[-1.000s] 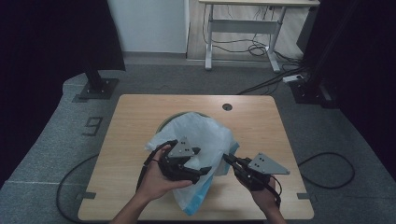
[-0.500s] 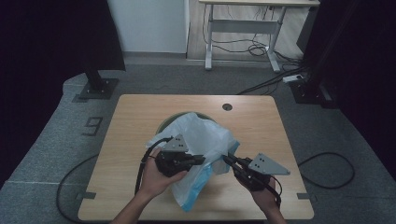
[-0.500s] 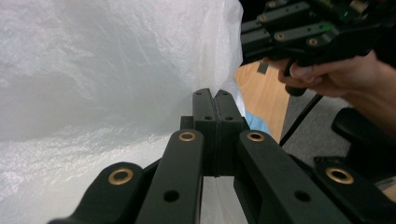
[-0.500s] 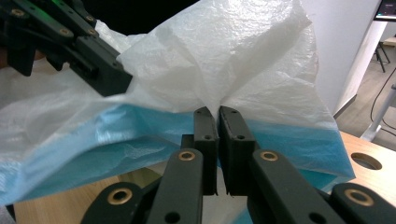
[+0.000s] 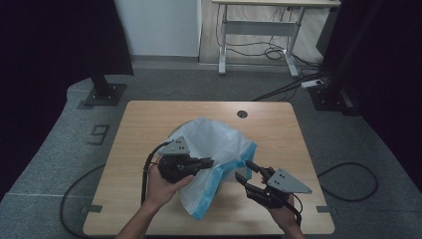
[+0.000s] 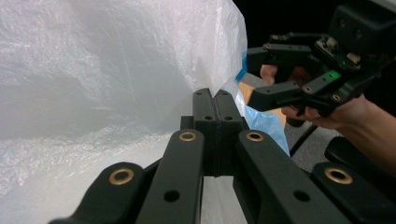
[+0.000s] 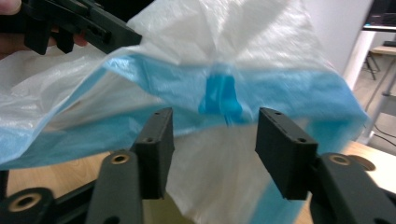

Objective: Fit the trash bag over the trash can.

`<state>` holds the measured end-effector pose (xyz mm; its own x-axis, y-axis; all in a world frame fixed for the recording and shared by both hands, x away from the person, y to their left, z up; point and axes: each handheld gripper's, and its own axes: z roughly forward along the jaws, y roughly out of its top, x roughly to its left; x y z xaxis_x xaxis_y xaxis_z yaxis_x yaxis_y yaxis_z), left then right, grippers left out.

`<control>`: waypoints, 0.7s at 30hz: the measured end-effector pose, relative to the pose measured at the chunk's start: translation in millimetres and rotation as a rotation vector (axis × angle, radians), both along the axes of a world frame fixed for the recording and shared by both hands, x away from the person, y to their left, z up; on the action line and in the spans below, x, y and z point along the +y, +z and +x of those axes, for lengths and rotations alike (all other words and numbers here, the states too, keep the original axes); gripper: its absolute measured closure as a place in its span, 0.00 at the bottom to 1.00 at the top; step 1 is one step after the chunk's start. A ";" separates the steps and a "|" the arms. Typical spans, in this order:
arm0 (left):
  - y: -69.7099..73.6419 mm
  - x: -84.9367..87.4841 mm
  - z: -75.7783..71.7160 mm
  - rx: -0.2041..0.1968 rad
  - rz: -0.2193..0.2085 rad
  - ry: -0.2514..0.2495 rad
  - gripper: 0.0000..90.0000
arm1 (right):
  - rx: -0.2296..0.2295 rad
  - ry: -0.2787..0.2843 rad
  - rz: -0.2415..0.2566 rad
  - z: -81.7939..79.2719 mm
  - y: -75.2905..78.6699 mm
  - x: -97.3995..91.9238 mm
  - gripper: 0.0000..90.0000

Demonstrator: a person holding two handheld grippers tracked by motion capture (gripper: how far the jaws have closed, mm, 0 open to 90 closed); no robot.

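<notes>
One tool is gripping: the left tool (image 6: 215,100) is pinching the plastic bag (image 5: 219,149) shut-jawed, while the right tool (image 7: 212,135) has just been opening beside the bag's blue hem; regrasping remains.

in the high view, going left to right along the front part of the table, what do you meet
left claw shut on the white and blue plastic bag → the bag's blue rim → right claw, jaws just opened, its pads off the bag → bare table

White bag (image 5: 214,144), blue hem
</notes>
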<state>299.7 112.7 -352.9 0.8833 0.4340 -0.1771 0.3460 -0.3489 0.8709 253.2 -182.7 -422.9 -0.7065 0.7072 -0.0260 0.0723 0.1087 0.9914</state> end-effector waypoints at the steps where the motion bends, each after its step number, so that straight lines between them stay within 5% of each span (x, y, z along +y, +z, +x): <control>1: 0.2 0.7 0.2 0.002 -0.008 0.001 1.00 | -0.001 -0.010 0.006 -1.8 -0.8 -2.0 0.49; 9: 3.7 9.2 2.9 0.017 -0.063 0.001 1.00 | -0.010 -0.029 0.032 -14.2 -0.7 -12.6 0.49; 21: 8.2 12.4 -0.4 -0.007 -0.085 0.010 1.00 | -0.005 -0.011 0.035 -21.2 2.4 -5.8 0.50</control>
<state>299.3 125.1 -344.7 0.8807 0.4260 -0.2072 0.3424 -0.2701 0.8999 232.0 -188.4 -420.6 -0.6985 0.7156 -0.0042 0.0688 0.0730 0.9950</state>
